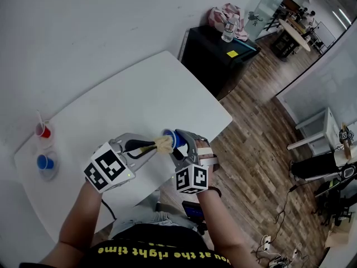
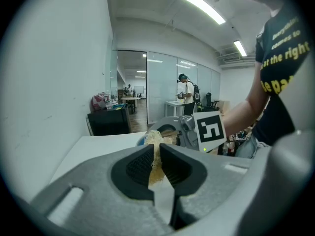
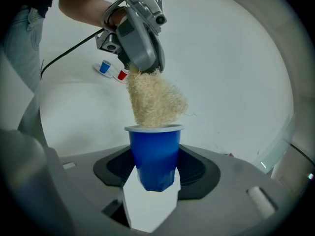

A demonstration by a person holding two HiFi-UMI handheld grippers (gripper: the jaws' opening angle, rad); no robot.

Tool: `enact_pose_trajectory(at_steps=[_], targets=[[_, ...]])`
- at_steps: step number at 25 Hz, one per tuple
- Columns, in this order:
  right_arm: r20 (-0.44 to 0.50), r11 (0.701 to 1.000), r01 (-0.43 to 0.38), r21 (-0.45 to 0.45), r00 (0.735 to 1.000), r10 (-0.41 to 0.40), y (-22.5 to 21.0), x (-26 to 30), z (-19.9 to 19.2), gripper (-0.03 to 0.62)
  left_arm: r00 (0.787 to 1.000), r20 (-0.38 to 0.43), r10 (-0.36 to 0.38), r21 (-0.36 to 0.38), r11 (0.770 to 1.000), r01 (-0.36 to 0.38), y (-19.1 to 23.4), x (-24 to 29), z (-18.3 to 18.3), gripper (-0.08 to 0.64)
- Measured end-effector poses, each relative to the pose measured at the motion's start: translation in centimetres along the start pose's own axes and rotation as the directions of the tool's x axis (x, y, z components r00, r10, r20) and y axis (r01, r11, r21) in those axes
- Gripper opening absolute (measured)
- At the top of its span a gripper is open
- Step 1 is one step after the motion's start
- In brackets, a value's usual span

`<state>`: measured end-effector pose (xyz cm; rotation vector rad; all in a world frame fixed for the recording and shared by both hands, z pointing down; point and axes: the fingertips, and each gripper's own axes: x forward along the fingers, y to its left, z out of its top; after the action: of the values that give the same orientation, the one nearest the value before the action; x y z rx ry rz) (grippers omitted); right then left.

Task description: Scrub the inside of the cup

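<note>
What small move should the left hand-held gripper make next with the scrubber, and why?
Probably push the scrubber deeper into the cup. The left hand-held gripper is shut on the scrubber and the right hand-held gripper grips the cup. Only the scrubber's lower end is inside the rim and most of it stands above, so the lower inner wall seems unreached.

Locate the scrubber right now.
Head view centre: scrubber in the left claw, tip at the mouth of the cup in the right claw.
</note>
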<state>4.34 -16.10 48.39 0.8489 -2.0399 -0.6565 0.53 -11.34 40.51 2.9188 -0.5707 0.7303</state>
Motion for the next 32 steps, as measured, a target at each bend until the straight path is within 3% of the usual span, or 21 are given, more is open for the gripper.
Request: enact_pose_trajectory(at_steps=[7, 15, 24, 32], targets=[[0.023, 1.0, -0.011, 0.01, 1.0, 0.011, 0.2, -0.4, 0.7, 0.265, 0.998, 0.019, 0.052, 0.027, 0.998, -0.053, 0.9, 0.0, 1.6, 0.034], [0.031, 1.0, -0.013, 0.008, 0.999, 0.013, 0.4, -0.6, 0.6, 0.265, 0.994, -0.022, 0.106, 0.007, 0.994, -0.105, 2.4, 0.4, 0.5, 0.034], [0.046, 0.999, 0.01, 0.033, 0.999, -0.012, -0.6, -0.8, 0.5, 0.265, 0.993, -0.089, 0.072, 0.004, 0.997, -0.072, 1.6, 0.9, -1.6, 0.034], [0.042, 1.0, 0.003, 0.011, 0.999, -0.003, -0.1, -0.7, 0.4, 0.264, 0.997, -0.078, 0.019, -0.002, 1.0, -0.019, 0.2, 0.9, -1.4, 0.034]])
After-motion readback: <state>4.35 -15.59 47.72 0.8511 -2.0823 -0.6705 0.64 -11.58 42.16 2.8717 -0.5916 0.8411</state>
